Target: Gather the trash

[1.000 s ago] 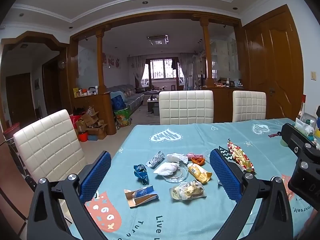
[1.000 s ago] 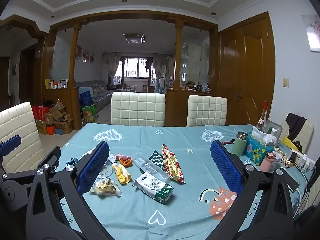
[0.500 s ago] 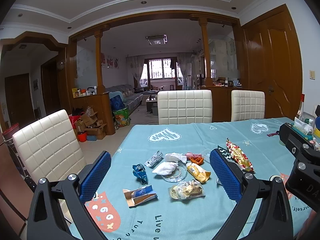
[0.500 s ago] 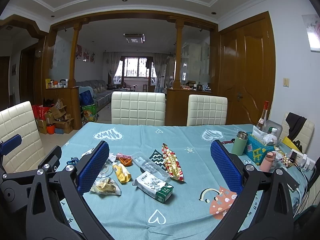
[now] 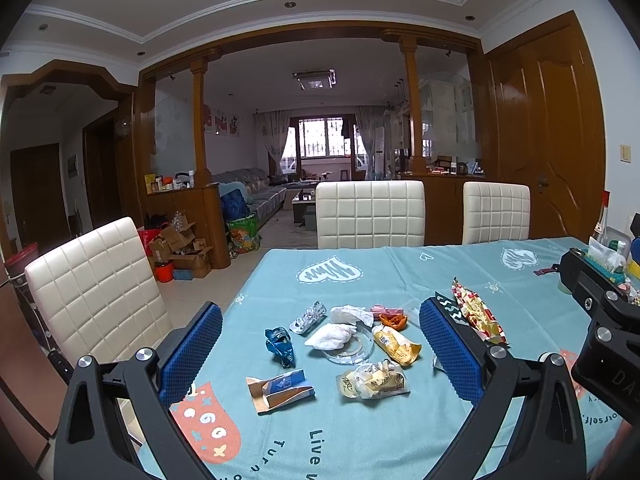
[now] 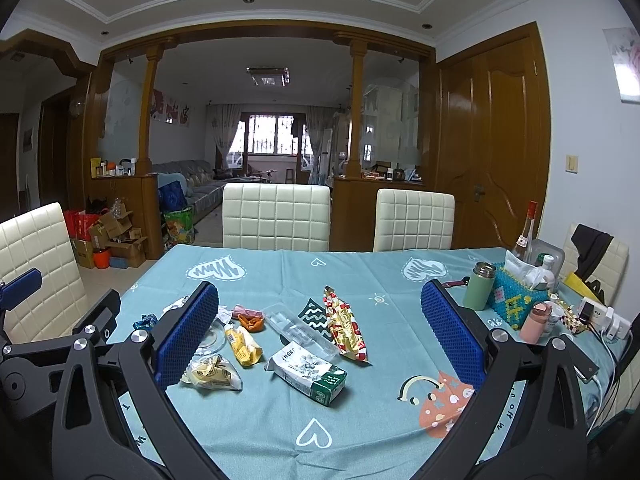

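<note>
Trash lies scattered mid-table on the teal cloth — a crumpled blue wrapper, a torn brown-and-blue carton, a silver foil piece, white tissues over a clear glass dish, a yellow snack packet, a clear bag of pale sweets, an orange scrap, a long red-and-gold wrapper, a flat clear tray and a white-and-green pack. Left gripper hangs above the pile, fingers wide apart, nothing between them. Right gripper likewise — spread wide and empty, over the wrappers. A green flask stands at the table's right.
</note>
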The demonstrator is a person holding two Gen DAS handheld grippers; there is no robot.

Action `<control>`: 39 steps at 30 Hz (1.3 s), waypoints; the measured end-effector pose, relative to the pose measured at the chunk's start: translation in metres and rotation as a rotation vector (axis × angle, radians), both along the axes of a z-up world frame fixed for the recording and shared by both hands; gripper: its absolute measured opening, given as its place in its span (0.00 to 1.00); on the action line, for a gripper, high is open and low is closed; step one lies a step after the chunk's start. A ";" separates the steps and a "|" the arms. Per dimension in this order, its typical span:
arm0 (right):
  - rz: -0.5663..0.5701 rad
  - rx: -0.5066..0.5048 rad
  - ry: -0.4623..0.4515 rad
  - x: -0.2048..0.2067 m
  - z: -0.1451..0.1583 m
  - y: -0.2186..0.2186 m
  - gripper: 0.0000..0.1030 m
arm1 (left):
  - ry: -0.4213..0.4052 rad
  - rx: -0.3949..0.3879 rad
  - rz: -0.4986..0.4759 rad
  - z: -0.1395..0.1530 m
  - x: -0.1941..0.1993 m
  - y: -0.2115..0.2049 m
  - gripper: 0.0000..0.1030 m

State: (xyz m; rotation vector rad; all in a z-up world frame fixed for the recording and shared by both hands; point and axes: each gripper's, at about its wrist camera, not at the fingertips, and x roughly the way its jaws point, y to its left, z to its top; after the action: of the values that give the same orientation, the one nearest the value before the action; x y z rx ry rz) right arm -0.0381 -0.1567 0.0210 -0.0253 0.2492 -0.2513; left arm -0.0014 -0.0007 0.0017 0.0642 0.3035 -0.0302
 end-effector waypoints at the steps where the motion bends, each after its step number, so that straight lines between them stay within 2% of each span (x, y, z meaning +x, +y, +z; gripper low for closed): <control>1: 0.001 0.001 0.001 0.000 0.000 0.000 0.97 | 0.000 0.000 0.000 0.000 0.000 0.000 0.94; 39: -0.001 0.003 0.004 -0.001 -0.004 0.000 0.97 | 0.011 -0.004 -0.002 -0.005 0.002 0.003 0.94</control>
State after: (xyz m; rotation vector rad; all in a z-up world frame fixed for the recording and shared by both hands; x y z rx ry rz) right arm -0.0390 -0.1565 0.0170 -0.0224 0.2533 -0.2514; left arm 0.0005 0.0019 -0.0029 0.0599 0.3141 -0.0329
